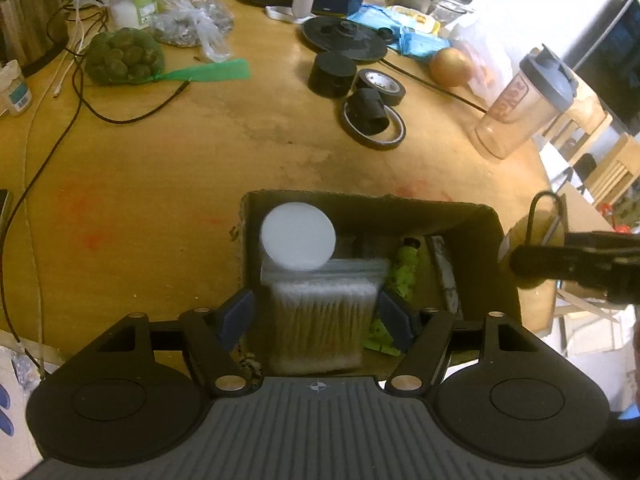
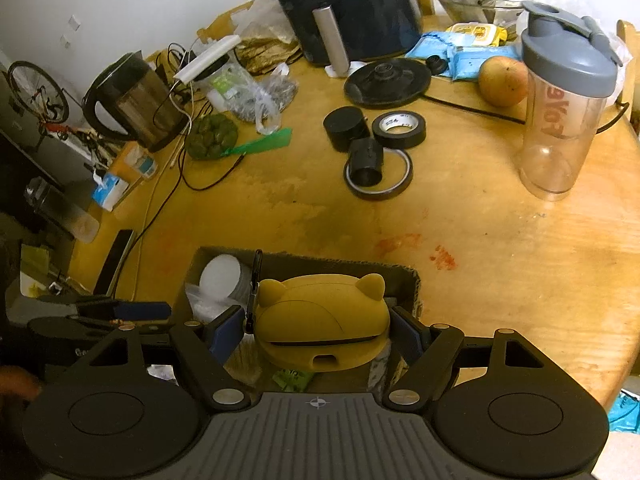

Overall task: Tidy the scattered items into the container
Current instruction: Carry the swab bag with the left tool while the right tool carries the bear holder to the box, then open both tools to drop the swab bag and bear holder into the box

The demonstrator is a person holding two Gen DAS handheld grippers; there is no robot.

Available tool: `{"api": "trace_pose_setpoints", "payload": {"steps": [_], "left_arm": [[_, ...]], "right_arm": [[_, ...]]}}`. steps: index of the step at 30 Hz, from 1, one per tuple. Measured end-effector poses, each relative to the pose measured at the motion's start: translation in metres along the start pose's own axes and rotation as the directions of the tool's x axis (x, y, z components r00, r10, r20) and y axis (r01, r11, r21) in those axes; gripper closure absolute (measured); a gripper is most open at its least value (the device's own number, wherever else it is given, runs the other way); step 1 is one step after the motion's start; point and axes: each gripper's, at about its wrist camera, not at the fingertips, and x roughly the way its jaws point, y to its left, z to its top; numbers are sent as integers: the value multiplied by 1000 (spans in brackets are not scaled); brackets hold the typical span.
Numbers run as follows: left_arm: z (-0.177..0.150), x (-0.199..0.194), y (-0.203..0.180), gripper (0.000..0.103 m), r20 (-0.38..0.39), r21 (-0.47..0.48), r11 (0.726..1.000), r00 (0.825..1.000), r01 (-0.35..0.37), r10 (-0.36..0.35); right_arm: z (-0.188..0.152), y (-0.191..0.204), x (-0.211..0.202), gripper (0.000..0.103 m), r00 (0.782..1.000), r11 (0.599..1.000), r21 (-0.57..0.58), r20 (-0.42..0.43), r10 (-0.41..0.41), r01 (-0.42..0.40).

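**Two grippers over one cardboard box**

The left gripper (image 1: 316, 314) hangs over the cardboard box (image 1: 460, 210), its jaws apart on either side of one bag of cotton swabs (image 1: 320, 320) without pressing it; the bag lies inside the box. The right gripper (image 2: 320, 330) has its jaws clamped on one yellow bear-eared case (image 2: 320, 316), held over the same box with a black carabiner at its side. Also in the box: one white round lid (image 1: 298, 236) and one green packet (image 1: 404, 276). Farther out on the desk (image 2: 500, 280) lie two rolls of tape (image 2: 398, 128), two black cylinders (image 2: 346, 126), one clear shaker bottle (image 2: 560, 120) and one orange (image 2: 502, 80). At the back stand one kettle (image 2: 136, 104), one net of green fruit (image 2: 212, 138) and one air fryer (image 2: 360, 4).
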Motion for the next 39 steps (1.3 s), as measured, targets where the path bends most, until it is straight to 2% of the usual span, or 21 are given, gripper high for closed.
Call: {"api": "trace_pose_setpoints", "payload": {"steps": [11,13,15,25,39], "left_arm": [[5,-5,8,34,22,-22,1000,1000,-20,21],[6,-4,9,34,22,-26,999,999,-23,23],[7,-4,10,34,24,-29,999,999,-24,25],[10,-3,8,34,29,-27,999,999,-23,24],[24,-1,3,34,49,-13,1000,998,-27,28]], "right_arm": [[-4,7,13,22,997,1000,-11,-80,-24,23],[-3,4,13,18,997,1000,2,-75,-22,22],[-2,3,11,6,998,999,14,-61,-30,31],[1,-3,11,0,998,999,32,-57,-36,38],[8,-12,5,0,997,996,59,-6,-72,72]]}}
